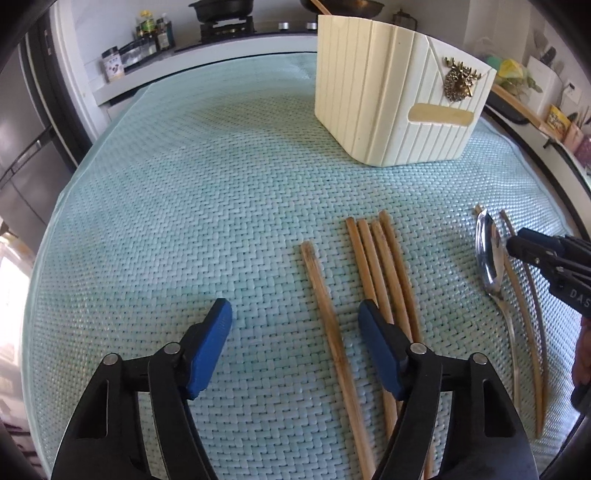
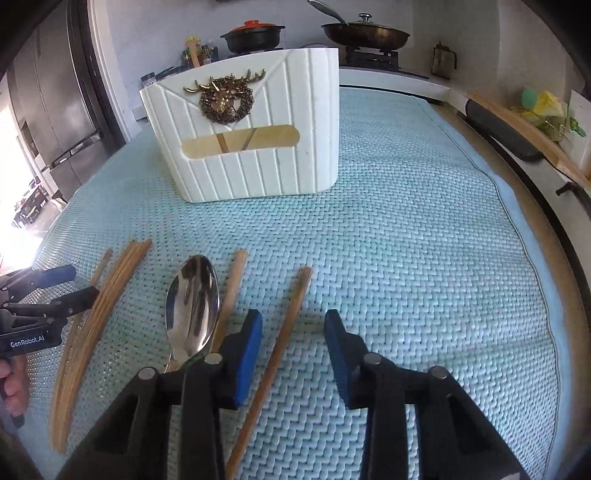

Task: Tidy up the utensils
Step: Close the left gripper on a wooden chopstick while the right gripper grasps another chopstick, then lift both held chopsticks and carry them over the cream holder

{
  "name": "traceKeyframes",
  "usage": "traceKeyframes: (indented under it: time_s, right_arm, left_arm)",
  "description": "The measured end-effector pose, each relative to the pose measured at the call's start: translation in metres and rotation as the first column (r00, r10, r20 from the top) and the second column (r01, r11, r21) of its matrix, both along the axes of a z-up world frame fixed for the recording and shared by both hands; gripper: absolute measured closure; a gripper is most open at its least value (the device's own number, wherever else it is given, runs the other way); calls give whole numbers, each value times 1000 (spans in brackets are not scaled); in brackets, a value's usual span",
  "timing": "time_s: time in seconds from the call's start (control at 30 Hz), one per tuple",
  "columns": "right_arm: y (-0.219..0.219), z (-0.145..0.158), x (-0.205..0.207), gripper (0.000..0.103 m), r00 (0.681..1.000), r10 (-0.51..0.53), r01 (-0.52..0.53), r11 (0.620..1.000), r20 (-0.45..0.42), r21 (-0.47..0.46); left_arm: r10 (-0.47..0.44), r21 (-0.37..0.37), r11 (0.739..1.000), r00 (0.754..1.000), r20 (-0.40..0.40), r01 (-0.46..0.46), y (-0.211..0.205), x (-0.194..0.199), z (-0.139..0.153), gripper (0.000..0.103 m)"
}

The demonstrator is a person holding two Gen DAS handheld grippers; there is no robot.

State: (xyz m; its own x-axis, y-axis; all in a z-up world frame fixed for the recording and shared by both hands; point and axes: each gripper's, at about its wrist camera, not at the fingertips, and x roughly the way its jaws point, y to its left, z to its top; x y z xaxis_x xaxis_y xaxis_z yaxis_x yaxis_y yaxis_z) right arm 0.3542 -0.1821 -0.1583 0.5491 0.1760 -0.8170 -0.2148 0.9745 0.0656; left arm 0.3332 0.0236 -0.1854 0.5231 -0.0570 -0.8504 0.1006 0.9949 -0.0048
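The left hand-held gripper [image 2: 55,291] carries white lettering reading "GenRobot.AI" on its black body; the right hand-held gripper [image 1: 517,240] shows the letters "DAS" on its side, the rest cut off by the frame edge.

Ahead of both, well apart from them, a cream ribbed utensil holder [image 2: 258,177] stands upright on the woven pale-green mat [image 2: 406,258] that covers the surface. A gold deer-head emblem [image 2: 223,98] sits on its front above a slot-shaped window, through which thin stick-like shapes show; what else is inside cannot be told.

The left hand-held gripper's jaws stand partly open with nothing pressed between the blue pads. One loose bamboo chopstick [image 1: 325,314] lies on the mat in the gap between them, and a cluster of four chopsticks [image 1: 384,266] lies just under and beyond its right finger.

The right hand-held gripper's jaws are narrower, yet open and holding nothing; a single chopstick [image 2: 284,332] lies on the mat between its pads. Just to the left of its left finger lies a metal spoon [image 2: 192,306], bowl pointing toward the holder, with another chopstick [image 2: 232,288] beside the spoon.

Beyond the mat, a stove holds a red-lidded pot [image 2: 255,35] and a frying pan [image 2: 365,33]; bottles stand to their left.
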Motion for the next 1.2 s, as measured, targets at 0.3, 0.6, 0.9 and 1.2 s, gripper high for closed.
traceKeyframes:
  time_s: [0.3,0.6,0.9,1.2]
  right_arm:
    - [-3,0,21,97,1000,4,-4,1000,-24,26]
    - [-34,47,5,97,998,-23,10,977,58,214]
    - [-46,125,-47,97,973,15,-87,949,231,302]
    - [-36,181,-105,97,907,29,-155,950,420,270]
  left_arm:
    - [-16,-20,1000,1000,-4,15,-4,14,5,94]
    - [16,-114,993,996,82,-7,12,0,37,98]
    - [2,-199,978,962,272,54,23,-52,124,98]
    - [3,-254,961,913,408,110,25,-86,172,99]
